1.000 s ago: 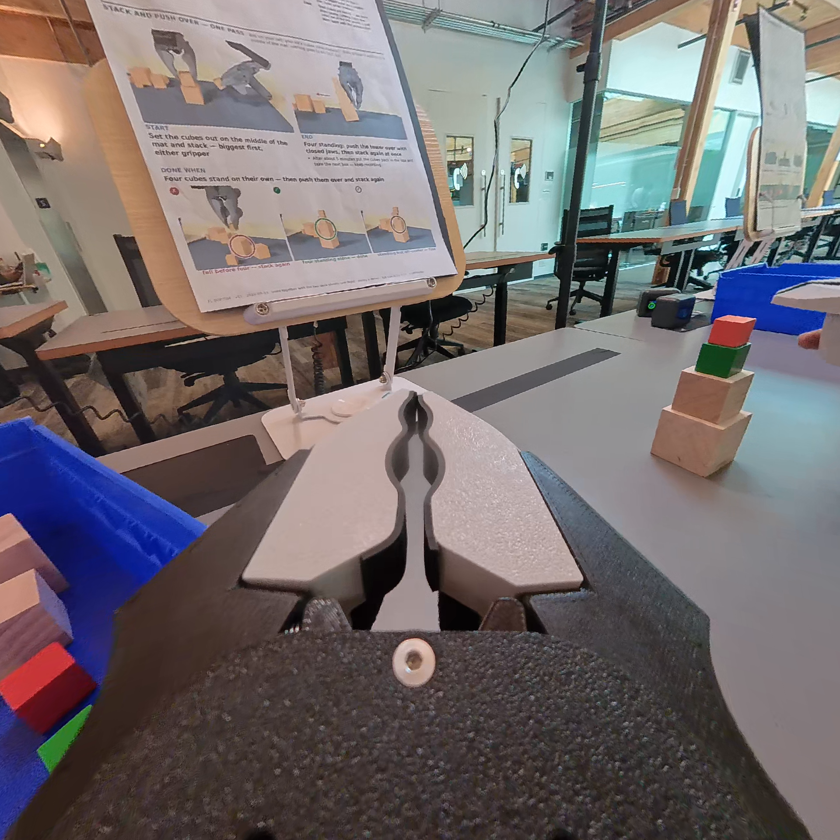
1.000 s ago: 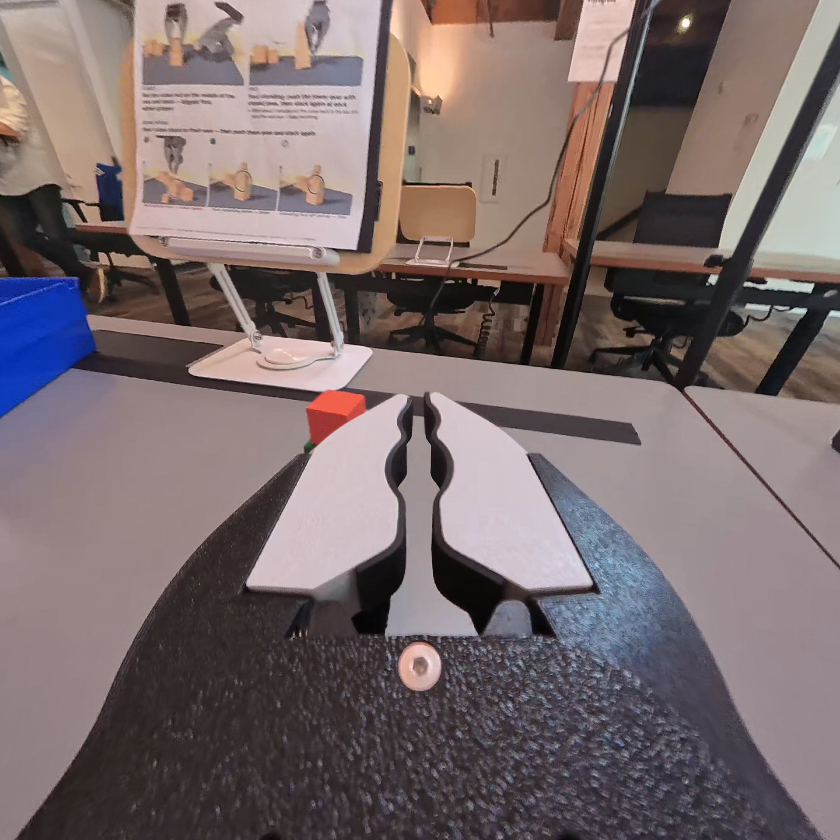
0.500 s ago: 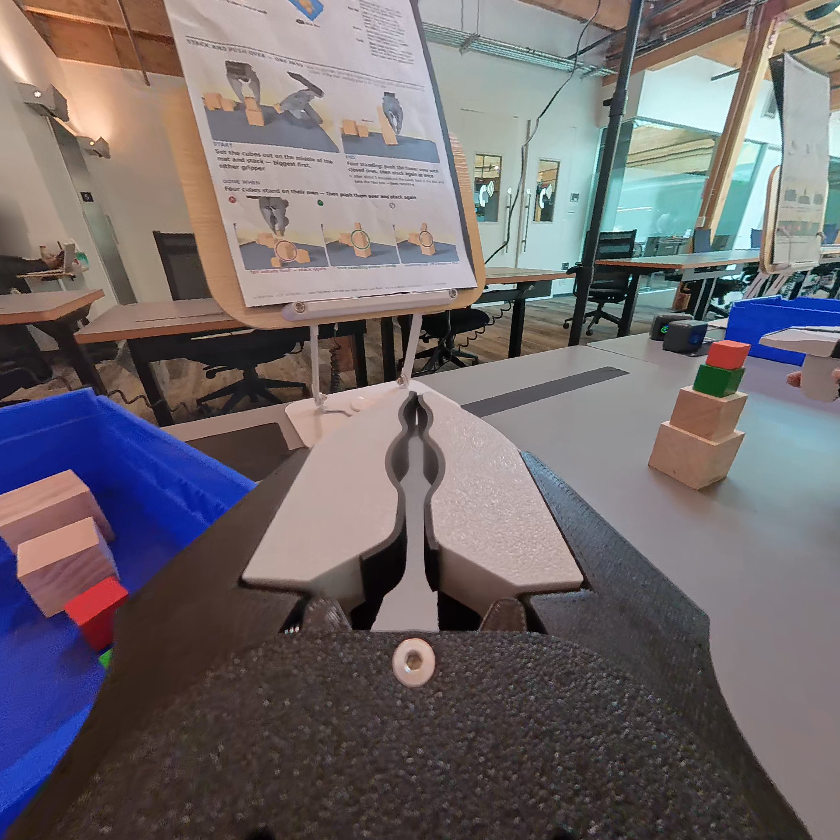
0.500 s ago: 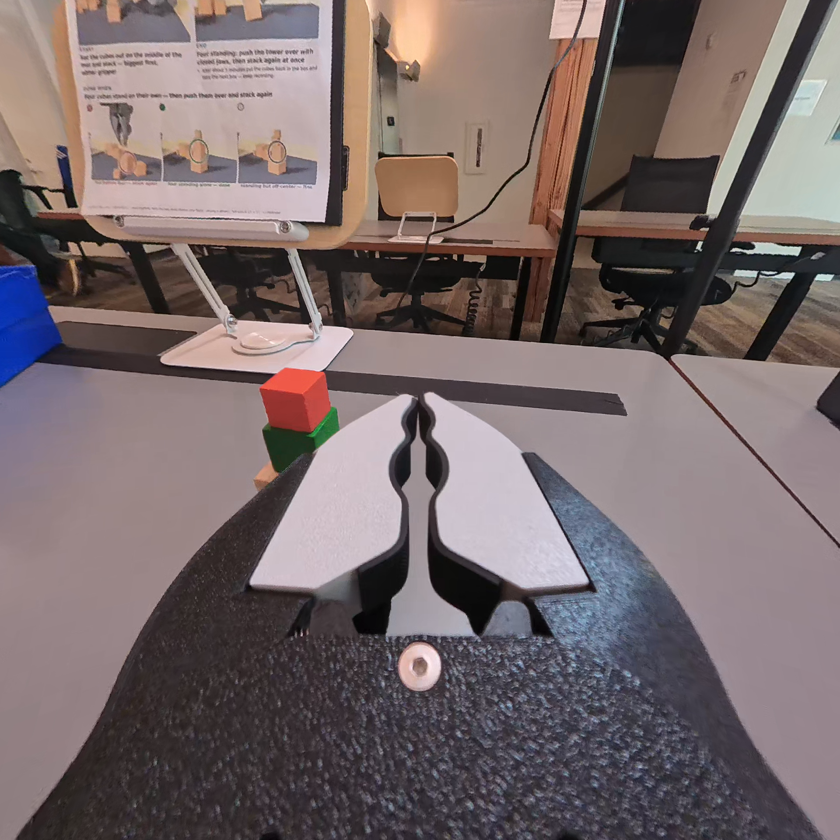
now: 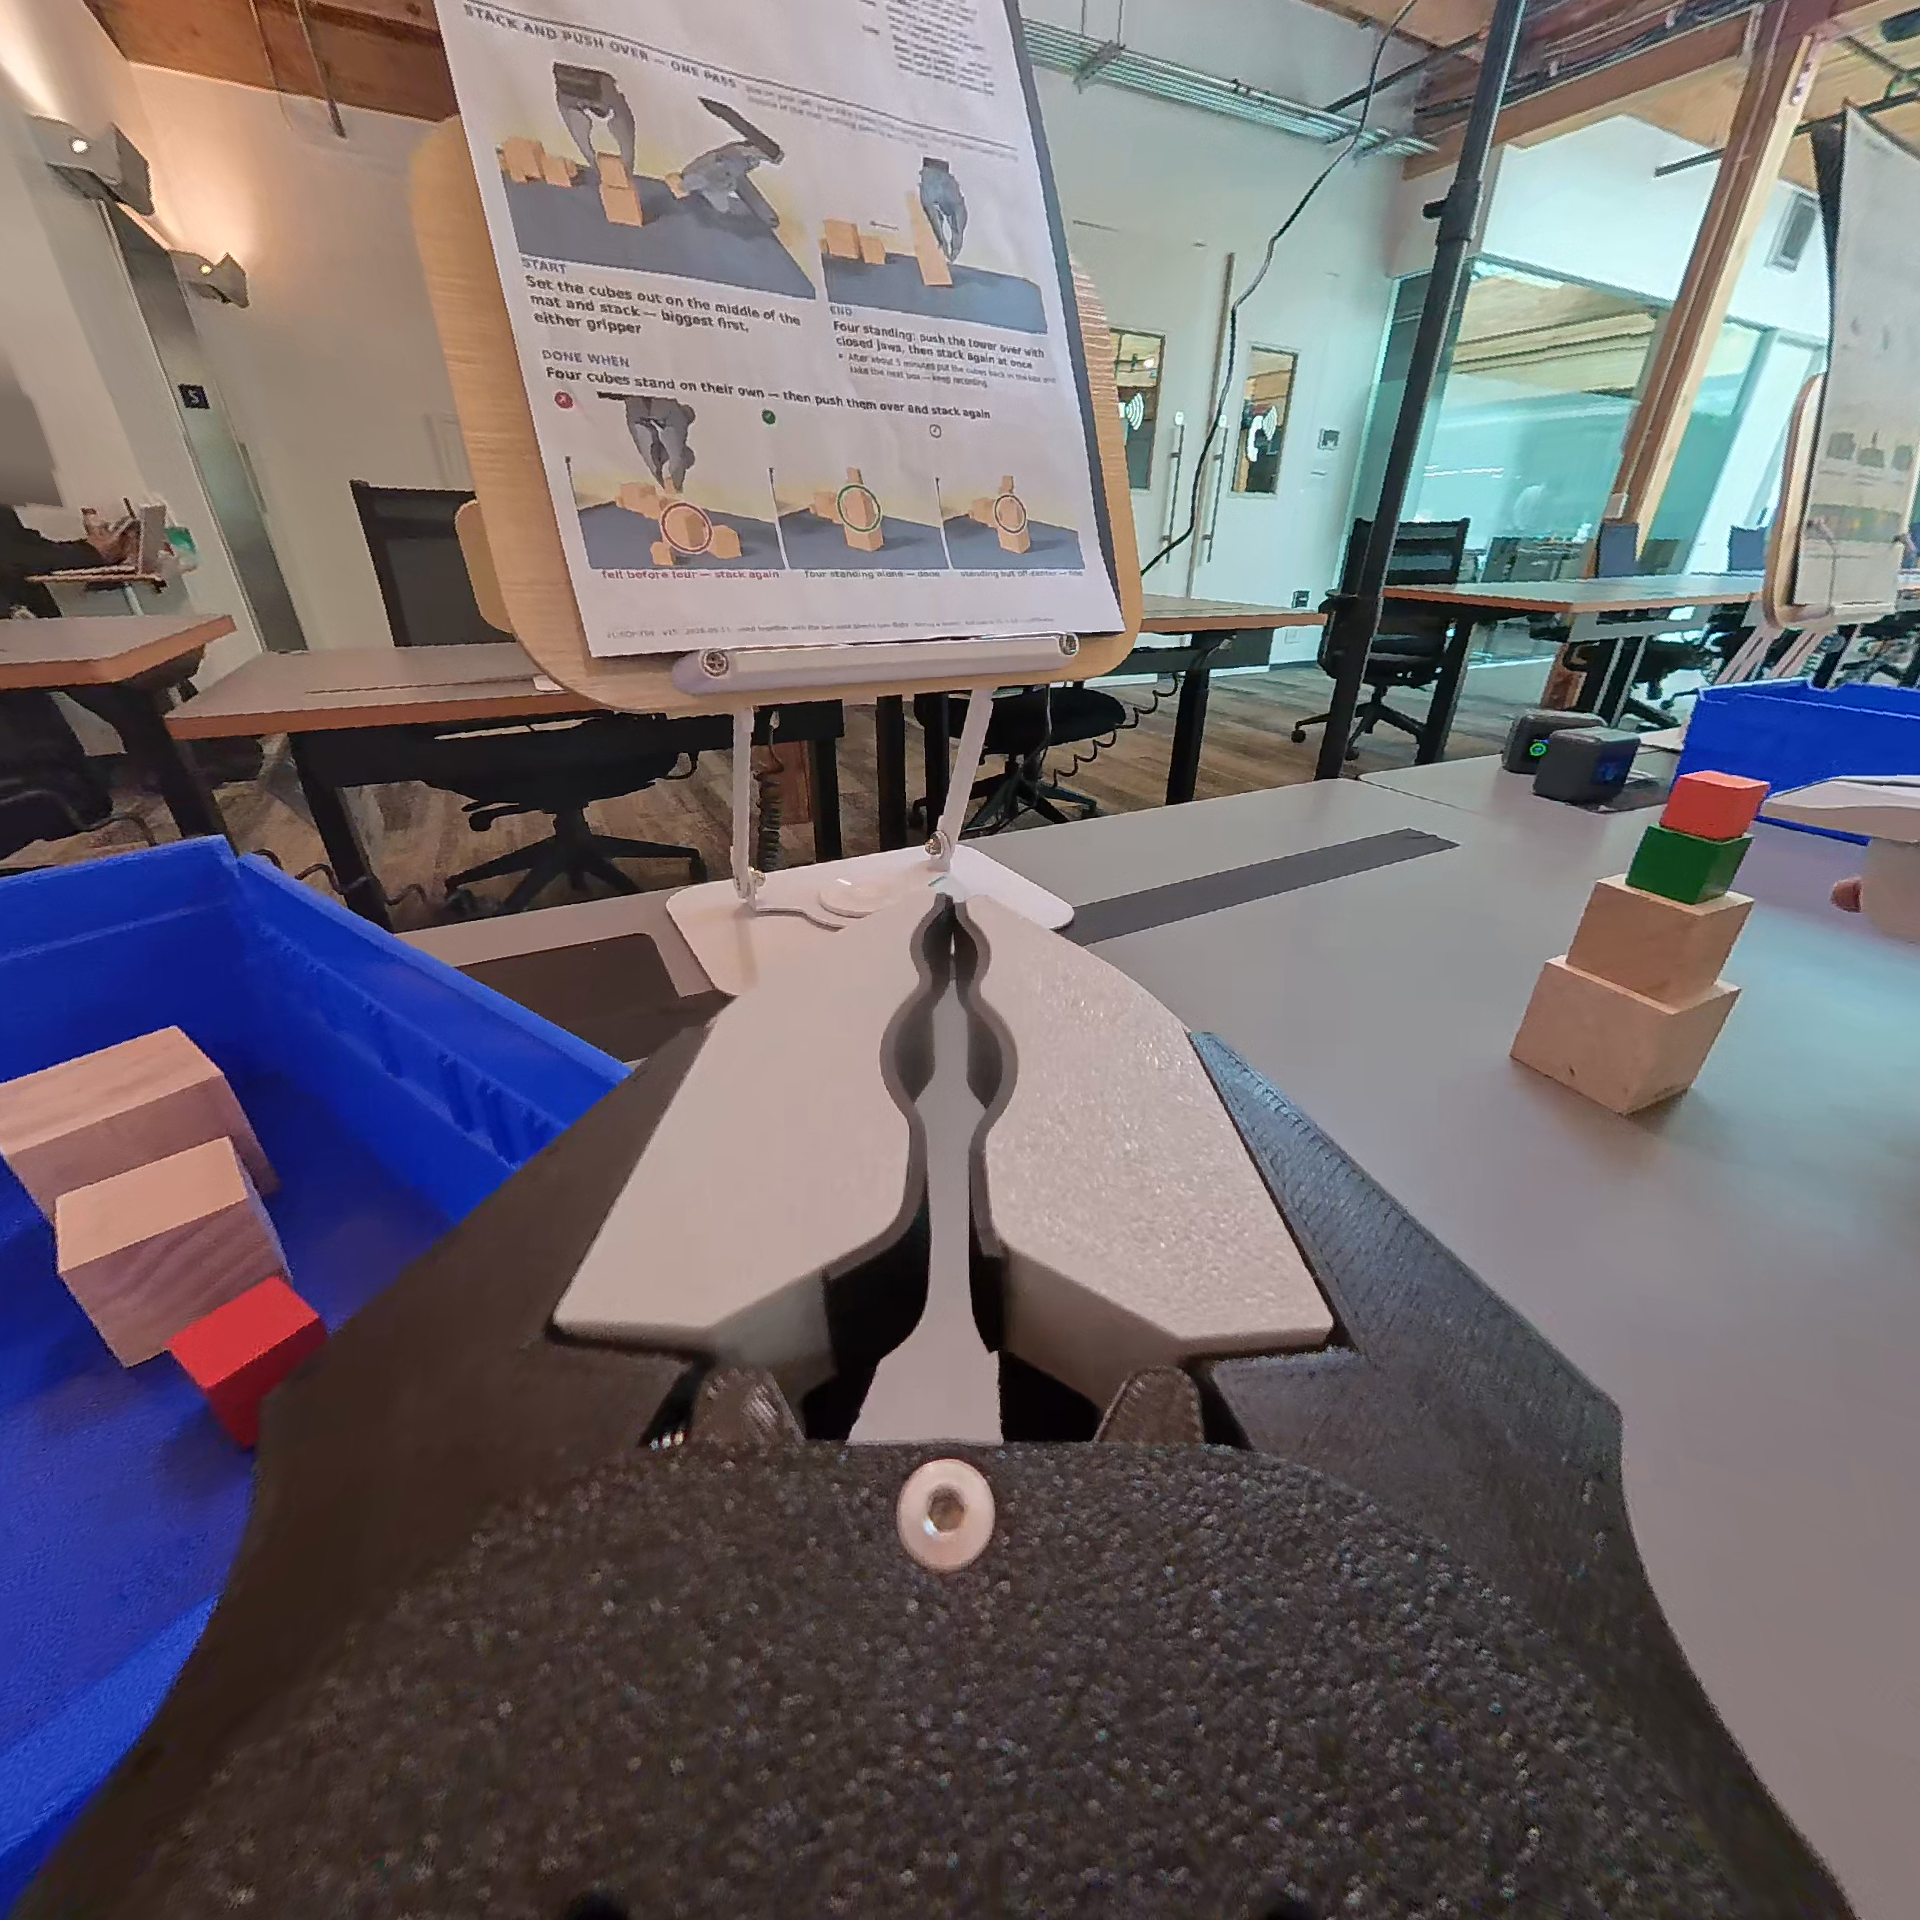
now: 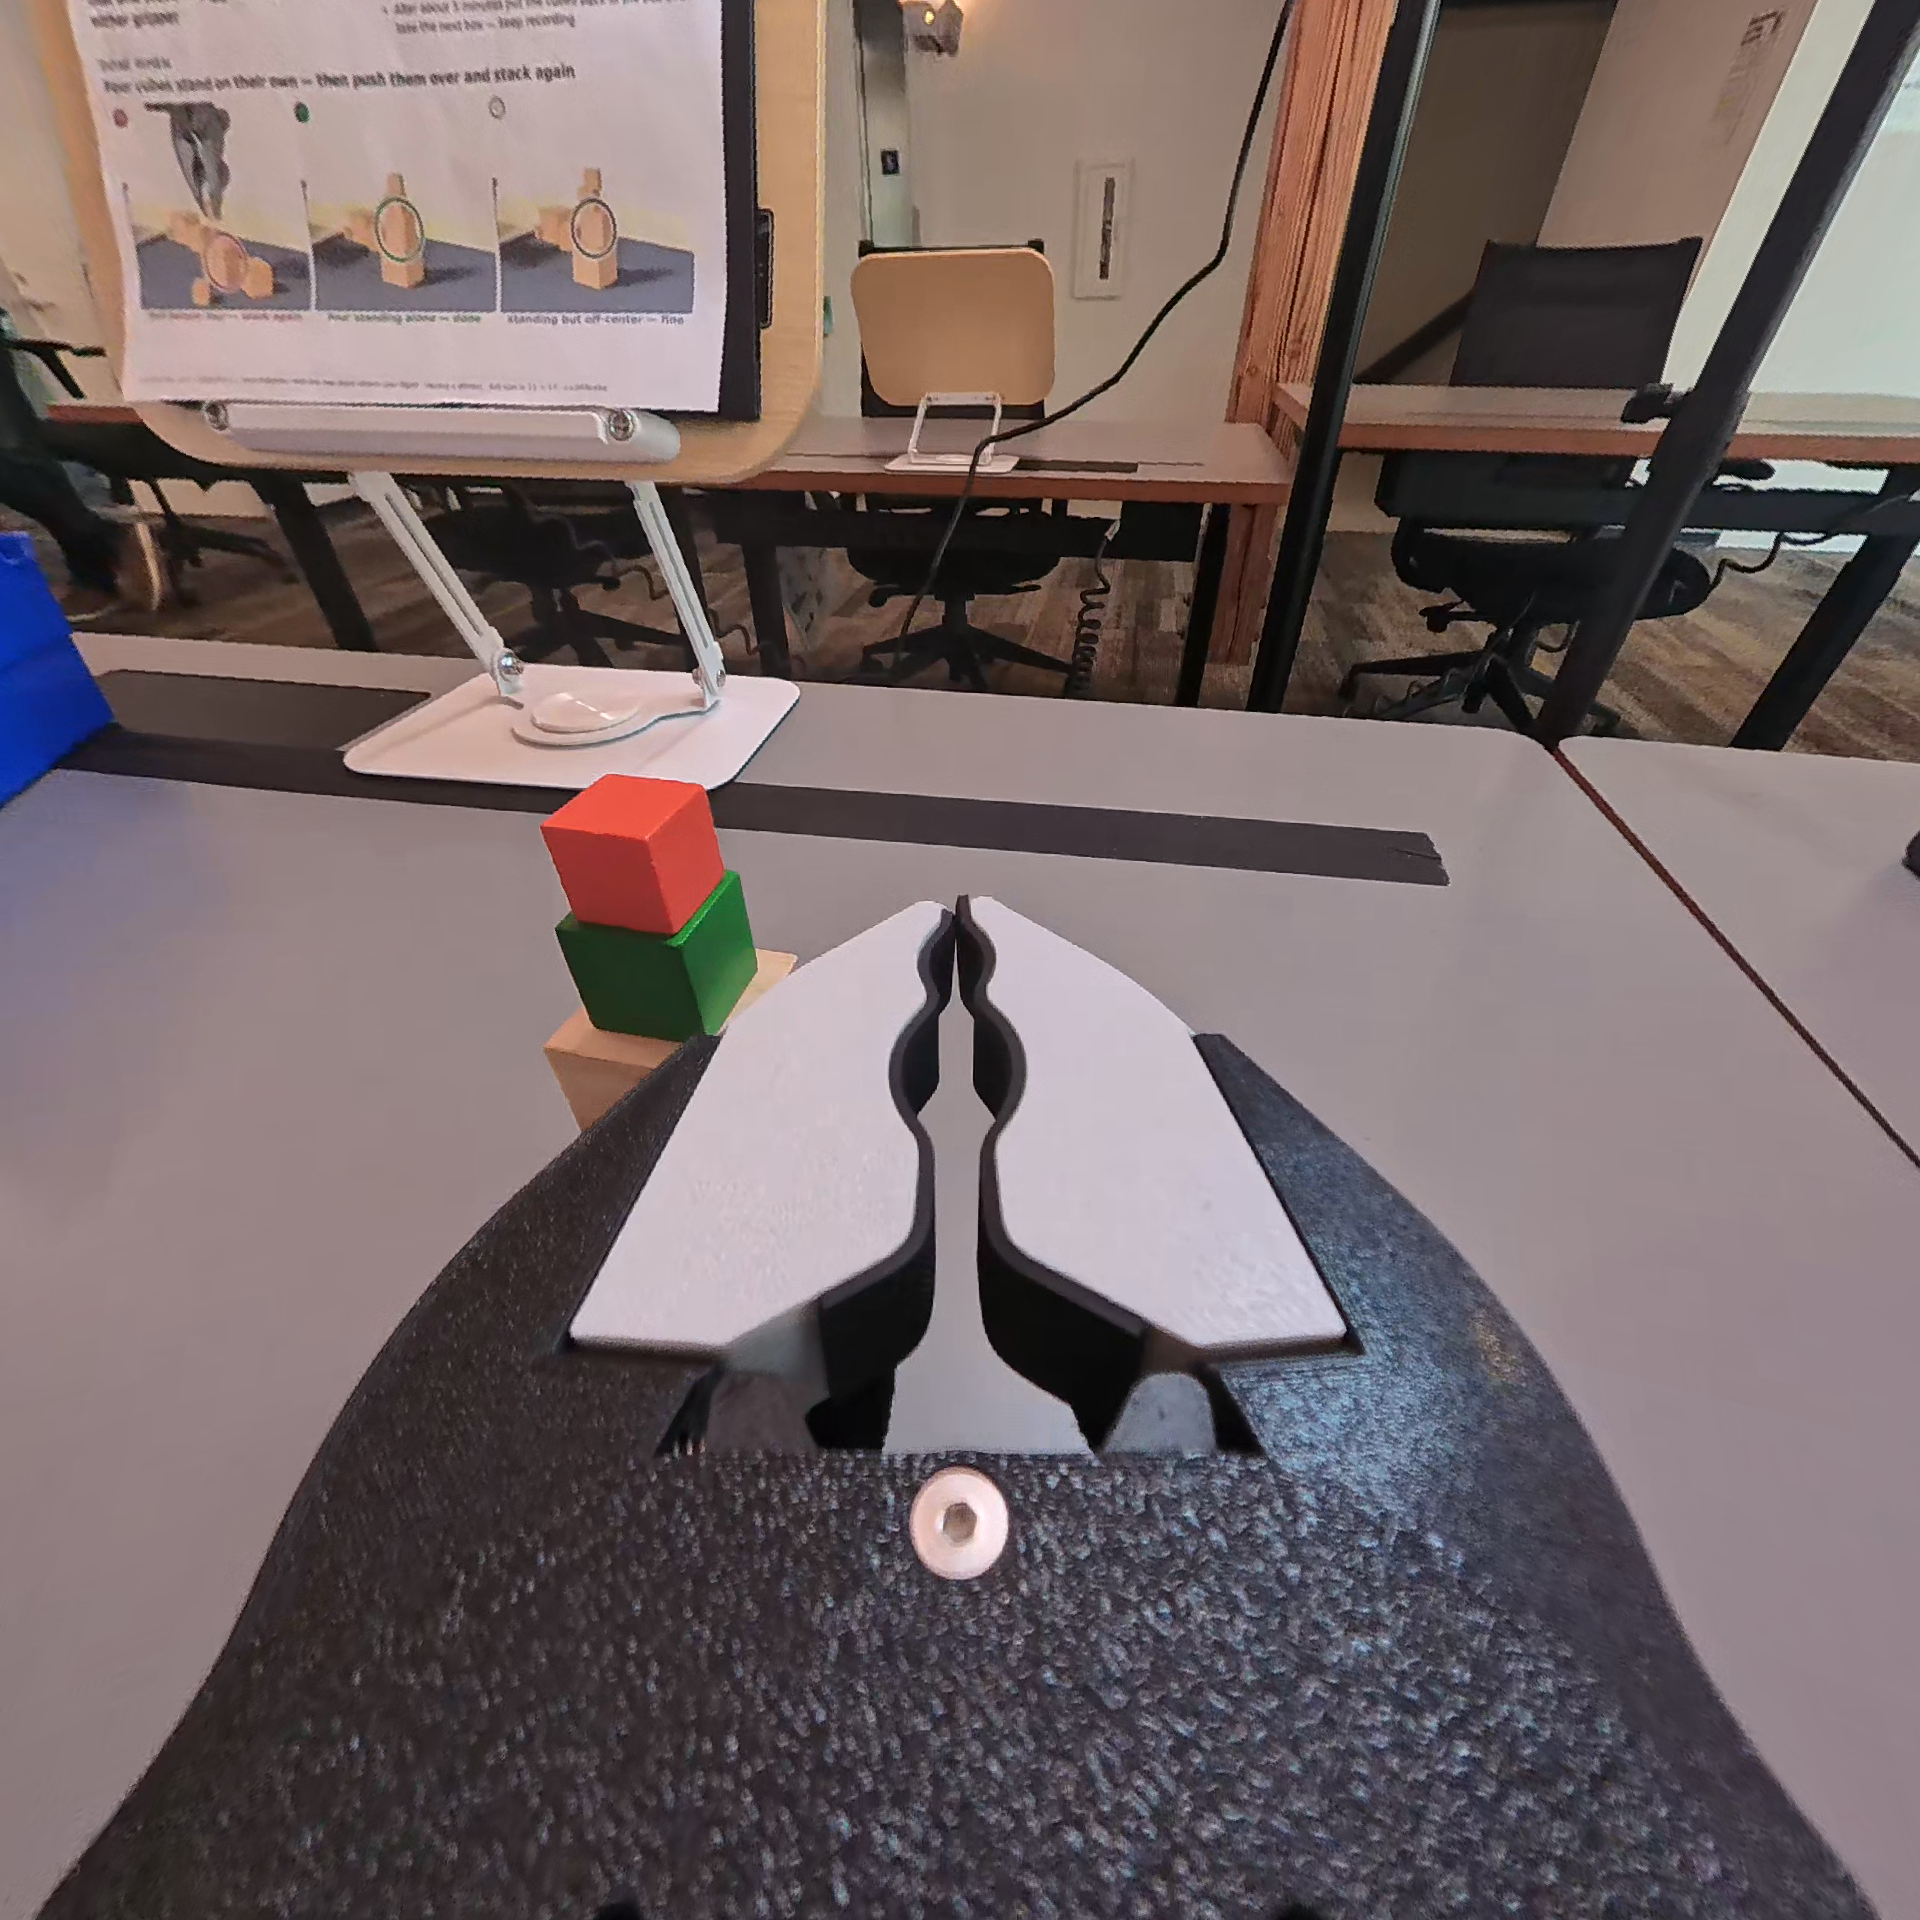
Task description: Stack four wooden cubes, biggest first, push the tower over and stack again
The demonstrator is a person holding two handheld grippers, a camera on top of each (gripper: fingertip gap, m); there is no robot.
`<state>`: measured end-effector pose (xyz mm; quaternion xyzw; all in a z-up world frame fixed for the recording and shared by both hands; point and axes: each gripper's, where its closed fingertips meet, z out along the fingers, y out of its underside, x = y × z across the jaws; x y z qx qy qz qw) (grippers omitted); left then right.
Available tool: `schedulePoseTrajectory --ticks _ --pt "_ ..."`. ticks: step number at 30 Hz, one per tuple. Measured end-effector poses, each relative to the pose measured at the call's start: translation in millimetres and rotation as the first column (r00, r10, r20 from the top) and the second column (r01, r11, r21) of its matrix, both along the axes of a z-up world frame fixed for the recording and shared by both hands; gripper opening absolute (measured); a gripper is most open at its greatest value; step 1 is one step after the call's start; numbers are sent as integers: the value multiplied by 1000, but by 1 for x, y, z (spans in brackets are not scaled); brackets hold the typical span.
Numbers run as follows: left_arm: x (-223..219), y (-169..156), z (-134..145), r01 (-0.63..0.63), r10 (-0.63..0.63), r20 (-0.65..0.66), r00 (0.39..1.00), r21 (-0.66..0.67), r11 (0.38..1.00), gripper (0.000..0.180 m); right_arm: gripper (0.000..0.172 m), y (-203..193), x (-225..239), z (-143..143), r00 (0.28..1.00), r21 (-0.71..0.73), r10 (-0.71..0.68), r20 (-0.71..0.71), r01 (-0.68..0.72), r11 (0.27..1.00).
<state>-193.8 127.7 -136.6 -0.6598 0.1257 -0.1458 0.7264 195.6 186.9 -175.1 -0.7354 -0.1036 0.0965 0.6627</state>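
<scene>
Right wrist view: the right gripper [image 6: 956, 912], fingers pressed together on nothing, sits just right of the block tower [image 6: 655, 935]. The left gripper [image 5: 948, 914], likewise closed, has a blue bin [image 5: 343, 1039] at its left and a document stand [image 5: 862, 894] ahead.

Both wrist views face the block tower [image 5: 1642, 956], perhaps obliquely.

You are looking into an open office with white walls [image 5: 343, 343], exposed timber beams [image 5: 260, 42] overhead and a wood-plank floor [image 6: 1143, 613] beneath rows of wood-topped desks [image 5: 343, 686] and black swivel chairs [image 6: 1538, 540]. To your right in the left wrist view, glass partitions [image 5: 1538, 447] stand behind a black pole [image 5: 1423, 395] and slanted timber posts [image 5: 1704, 270]. Wall lamps [image 5: 94, 156] throw warm light high on the left wall, and a timber column [image 6: 1288, 260] stands behind the far desks.
</scene>
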Motion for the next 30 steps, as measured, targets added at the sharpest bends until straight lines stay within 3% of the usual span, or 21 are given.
schedulePoseTrajectory --ticks 5,30 --pt "-8 2 0 -44 44 -15 999 0 999 0 0 3 3 -7 1000 -13 -24 16 24 1000" --pt "-14 -3 13 1 -2 45 999 35 999 0 1 16 -4 -54 1000 -210 -21 17 24 977"
